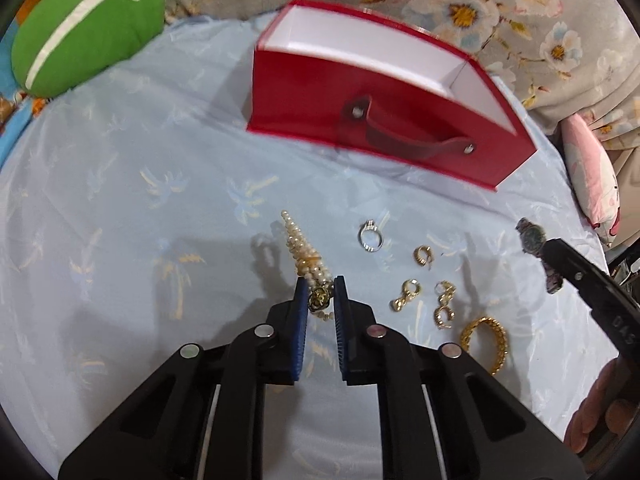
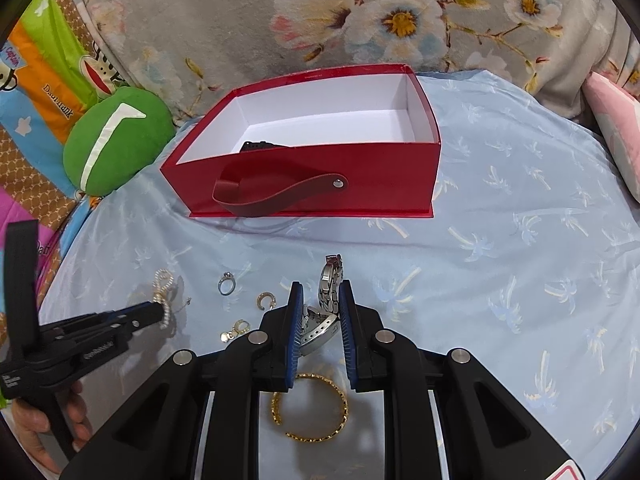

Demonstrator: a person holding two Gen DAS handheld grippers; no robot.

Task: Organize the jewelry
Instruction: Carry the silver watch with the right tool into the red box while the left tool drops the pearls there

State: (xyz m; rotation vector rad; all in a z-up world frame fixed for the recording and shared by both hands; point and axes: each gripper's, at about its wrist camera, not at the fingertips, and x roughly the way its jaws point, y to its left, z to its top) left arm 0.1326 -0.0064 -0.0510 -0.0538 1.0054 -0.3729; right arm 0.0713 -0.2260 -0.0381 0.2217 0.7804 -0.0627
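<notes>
My left gripper (image 1: 320, 286) is shut on a pearl bracelet (image 1: 305, 254) with a gold clasp and holds it above the blue cloth; it also shows in the right wrist view (image 2: 164, 300). My right gripper (image 2: 319, 290) is shut on a silver metal watch (image 2: 326, 300); the watch also shows in the left wrist view (image 1: 534, 240). A silver ring (image 1: 370, 235), several gold earrings (image 1: 424, 257) and a gold bangle (image 2: 310, 408) lie on the cloth. The open red box (image 2: 304, 176) with a strap handle stands beyond them, with a dark item (image 2: 260, 146) inside.
A green cushion (image 2: 116, 144) lies left of the box. A floral blanket (image 2: 360, 20) rises behind the box. A pink pillow (image 2: 616, 128) sits at the right edge. The light blue cloth (image 2: 520, 260) covers the surface.
</notes>
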